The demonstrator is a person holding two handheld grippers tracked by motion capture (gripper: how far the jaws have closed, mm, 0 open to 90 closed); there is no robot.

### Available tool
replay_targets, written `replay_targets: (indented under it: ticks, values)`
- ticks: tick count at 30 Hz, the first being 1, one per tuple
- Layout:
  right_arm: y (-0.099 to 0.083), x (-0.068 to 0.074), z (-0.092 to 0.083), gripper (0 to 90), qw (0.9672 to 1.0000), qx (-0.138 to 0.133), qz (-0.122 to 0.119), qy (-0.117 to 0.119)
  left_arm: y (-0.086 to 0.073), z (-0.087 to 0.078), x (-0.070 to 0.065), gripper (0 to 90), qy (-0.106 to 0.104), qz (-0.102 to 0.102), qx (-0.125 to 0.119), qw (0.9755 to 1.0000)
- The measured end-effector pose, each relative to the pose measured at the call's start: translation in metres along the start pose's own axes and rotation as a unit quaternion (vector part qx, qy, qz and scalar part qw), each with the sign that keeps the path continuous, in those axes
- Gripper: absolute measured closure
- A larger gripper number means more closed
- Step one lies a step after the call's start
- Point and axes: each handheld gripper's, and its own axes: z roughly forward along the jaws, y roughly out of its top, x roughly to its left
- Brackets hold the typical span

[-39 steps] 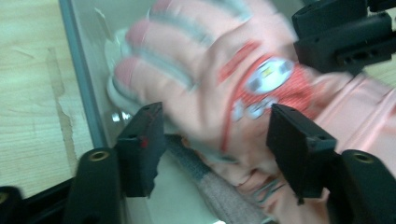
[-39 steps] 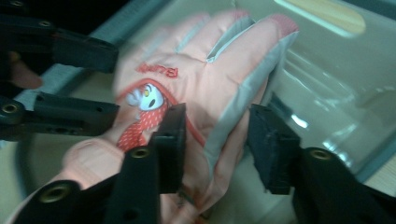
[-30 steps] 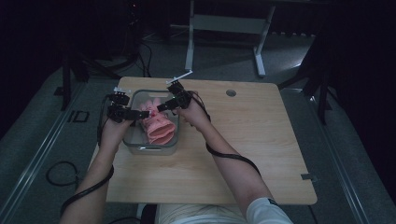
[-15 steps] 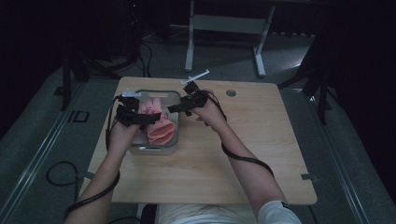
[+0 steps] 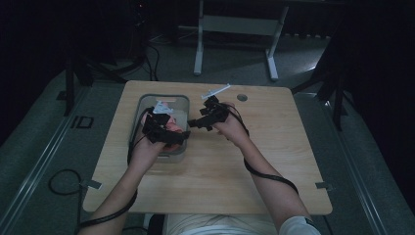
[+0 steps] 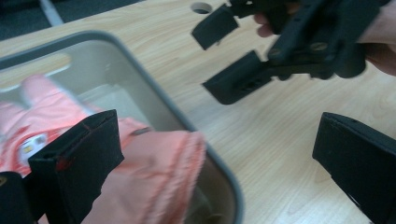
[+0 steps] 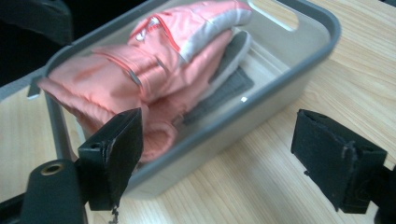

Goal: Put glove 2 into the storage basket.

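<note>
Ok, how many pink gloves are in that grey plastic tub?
2, as far as shows: the pink padded gloves lie stacked inside the grey plastic tub, one on top of the other. More could be hidden underneath.

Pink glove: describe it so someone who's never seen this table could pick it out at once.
Start at the light wooden table; on its left half stands a grey rectangular bin with rounded corners. Lying inside the bin is the pink glove, a padded salmon-pink piece with a pale grey panel and a dark grey palm. It is the only brightly coloured, soft thing there; everything around it is grey, black or wood.
</note>
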Motion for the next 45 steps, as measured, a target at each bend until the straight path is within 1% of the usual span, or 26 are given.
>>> replay_targets:
  ticks: [1,3,5,6,8,9,11,14,15,17,18,19,20,21,22,24,29,31,35,36,38,41,42,44,45]
  values:
    - [-0.002,-0.001,-0.001,16.8,1.0,-0.001,0.001,-0.003,0.001,0.001,-0.003,0.9,-0.004,0.004,-0.002,1.0]
    - [-0.005,-0.003,-0.004,16.8,1.0,-0.002,0.002,-0.006,0.001,0.003,-0.009,0.9,-0.014,0.006,-0.005,0.9999]
    - [-0.01,-0.004,-0.006,16.8,0.9999,0.0,0.0,-0.012,0.001,0.005,-0.016,0.9,-0.016,0.016,-0.004,0.9997]
    - [-0.012,-0.005,-0.007,16.8,0.9999,0.002,0.001,-0.014,0.001,0.007,-0.018,0.9,-0.022,0.021,-0.004,0.9995]
    - [-0.017,-0.007,-0.009,16.8,0.9998,0.003,0.0,-0.017,0.001,0.01,-0.023,0.9,-0.044,0.024,-0.007,0.9987]
    - [-0.02,-0.009,-0.01,16.8,0.9998,0.005,-0.002,-0.02,0.0,0.012,-0.026,0.9,-0.051,0.027,-0.006,0.9983]
    - [-0.025,-0.012,-0.013,17.2,0.9996,-0.001,-0.002,-0.028,-0.001,0.017,-0.032,0.9,-0.055,0.043,-0.002,0.9976]
    - [-0.033,-0.017,-0.018,17.2,0.9992,-0.009,0.002,-0.039,-0.003,0.024,-0.04,0.9,-0.062,0.056,0.007,0.9964]
    - [-0.036,-0.019,-0.019,17.2,0.9991,-0.01,0.003,-0.04,-0.003,0.025,-0.043,0.9,-0.064,0.062,0.007,0.996]
    - [-0.042,-0.021,-0.02,17.2,0.9991,-0.004,0.003,-0.041,-0.005,0.029,-0.048,0.9,-0.069,0.075,0.006,0.9948]
    - [-0.045,-0.022,-0.021,17.2,0.9991,-0.001,0.003,-0.042,-0.006,0.031,-0.051,0.9,-0.075,0.082,0.004,0.9938]
    - [-0.048,-0.023,-0.021,17.2,0.9991,0.001,0.002,-0.042,-0.007,0.033,-0.053,0.9,-0.079,0.082,0.007,0.9935]
    - [-0.051,-0.024,-0.02,17.2,0.9992,0.004,0.002,-0.041,-0.008,0.035,-0.056,0.9,-0.078,0.086,0.011,0.9931]
    - [-0.055,-0.025,-0.02,17.2,0.9991,0.006,0.002,-0.042,-0.009,0.037,-0.059,0.9,-0.082,0.09,0.011,0.9925]
    - [-0.058,-0.025,-0.02,17.2,0.9991,0.007,0.002,-0.041,-0.01,0.04,-0.062,0.9,-0.09,0.093,0.015,0.9915]
    - [-0.064,-0.026,-0.02,17.2,0.9992,0.01,-0.001,-0.039,-0.013,0.045,-0.068,0.9,-0.096,0.101,0.022,0.9901]
    - [-0.08,-0.028,-0.02,17.1,0.9991,0.016,-0.001,-0.038,-0.019,0.055,-0.08,0.9,-0.108,0.11,0.036,0.9874]
    - [-0.085,-0.029,-0.019,17.2,0.9991,0.016,0.001,-0.039,-0.022,0.059,-0.085,0.9,-0.116,0.116,0.044,0.9855]
    - [-0.095,-0.03,-0.02,17.1,0.999,0.017,0.0,-0.041,-0.029,0.067,-0.091,0.9,-0.129,0.12,0.052,0.983]
    - [-0.097,-0.03,-0.02,17.1,0.9991,0.017,-0.001,-0.04,-0.031,0.068,-0.093,0.9,-0.132,0.117,0.052,0.9831]
    - [-0.102,-0.031,-0.02,17.1,0.999,0.015,0.003,-0.043,-0.036,0.072,-0.095,0.9,-0.14,0.116,0.05,0.9821]
    - [-0.11,-0.033,-0.019,17.1,0.9989,0.019,0.005,-0.044,-0.043,0.079,-0.098,0.9,-0.146,0.119,0.055,0.9806]
    - [-0.112,-0.033,-0.018,17.1,0.9987,0.019,0.006,-0.046,-0.045,0.081,-0.099,0.9,-0.149,0.116,0.058,0.9803]
    - [-0.116,-0.033,-0.017,16.8,0.9987,0.02,0.008,-0.045,-0.05,0.083,-0.1,0.9,-0.153,0.113,0.055,0.9802]
    - [-0.118,-0.033,-0.016,16.6,0.9987,0.019,0.007,-0.047,-0.053,0.085,-0.1,0.9,-0.152,0.115,0.058,0.9799]
